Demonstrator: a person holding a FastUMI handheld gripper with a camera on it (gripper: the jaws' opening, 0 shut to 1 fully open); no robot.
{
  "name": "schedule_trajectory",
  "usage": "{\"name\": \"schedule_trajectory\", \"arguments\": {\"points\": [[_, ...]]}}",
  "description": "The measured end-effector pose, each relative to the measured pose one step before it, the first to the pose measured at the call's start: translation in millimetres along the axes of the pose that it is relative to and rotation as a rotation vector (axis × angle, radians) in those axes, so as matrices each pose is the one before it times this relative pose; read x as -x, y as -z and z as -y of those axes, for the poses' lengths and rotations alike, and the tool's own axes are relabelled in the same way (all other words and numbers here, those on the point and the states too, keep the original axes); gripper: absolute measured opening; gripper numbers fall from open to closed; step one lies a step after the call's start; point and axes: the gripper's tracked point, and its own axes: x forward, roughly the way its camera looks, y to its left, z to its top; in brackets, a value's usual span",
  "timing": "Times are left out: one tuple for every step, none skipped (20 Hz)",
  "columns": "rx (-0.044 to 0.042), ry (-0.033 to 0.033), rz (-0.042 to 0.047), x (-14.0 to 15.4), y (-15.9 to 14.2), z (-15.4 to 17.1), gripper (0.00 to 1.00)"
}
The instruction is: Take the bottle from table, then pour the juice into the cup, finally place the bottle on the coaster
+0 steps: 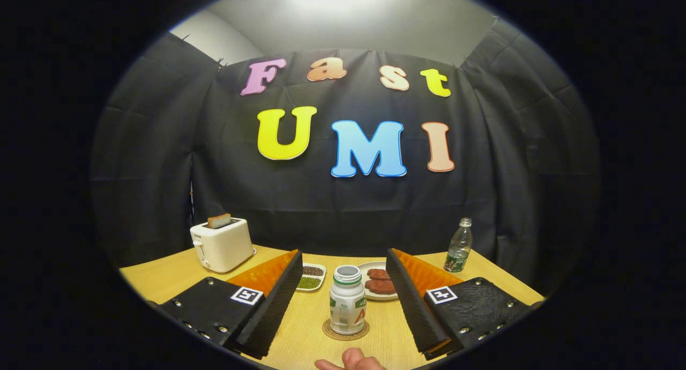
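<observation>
A small white bottle (347, 300) with a green-rimmed cap stands upright on a round cork coaster (345, 331) on the wooden table (166, 281). It sits between my gripper's (345, 305) two black fingers, with a clear gap on each side. The gripper is open and neither finger (276, 300) touches the bottle. The cup cannot be made out among the things on the table. A person's fingertip (351, 360) shows at the near edge, just below the coaster.
Beyond the fingers lie a small white dish of green and dark beans (311, 278) and a white plate with brown patties (379, 285). A white toaster with bread (221, 244) stands at the far left. A clear plastic water bottle (459, 246) stands at the far right.
</observation>
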Motion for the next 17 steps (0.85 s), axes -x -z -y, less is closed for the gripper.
{"name": "schedule_trajectory", "arguments": {"points": [[-0.00120, -0.00087, 0.00669, 3.09, -5.56, 1.40, 0.95], [-0.00130, -0.00126, -0.00143, 4.86, -3.64, 3.45, 0.95], [-0.00180, -0.00116, -0.00375, 6.30, -2.64, 3.13, 0.95], [0.00084, 0.00013, -0.00300, 3.53, -2.63, 4.35, 0.95], [0.00001, 0.00549, -0.00949, 3.64, -0.73, 6.13, 0.95], [0.00257, 0.00550, -0.00888, 3.85, 1.25, 7.35, 0.95], [0.00420, 0.00829, 0.00192, 3.47, 0.12, 9.53, 0.95], [-0.00114, 0.01489, 0.00429, 2.89, 1.74, 11.94, 0.95], [-0.00350, 0.00658, 0.00080, 3.84, 6.70, 11.62, 0.95], [-0.01616, -0.00514, -0.00309, 3.67, 8.19, 8.45, 0.95], [-0.01945, -0.00995, 0.00188, 2.85, 9.77, 9.74, 0.95], [-0.01328, -0.01042, 0.01178, 1.81, 8.47, 11.99, 0.95], [-0.00132, 0.00719, 0.00386, 1.81, 10.18, 17.37, 0.95], [0.00493, 0.03179, -0.00407, 0.67, 12.43, 22.81, 0.95], [-0.00635, 0.00802, 0.00286, -0.36, 11.62, 19.54, 0.95], [-0.02052, -0.01453, 0.01546, 1.07, 6.07, 11.40, 0.95], [-0.01939, -0.00080, 0.02527, 0.65, 2.44, 12.64, 0.95]]}}
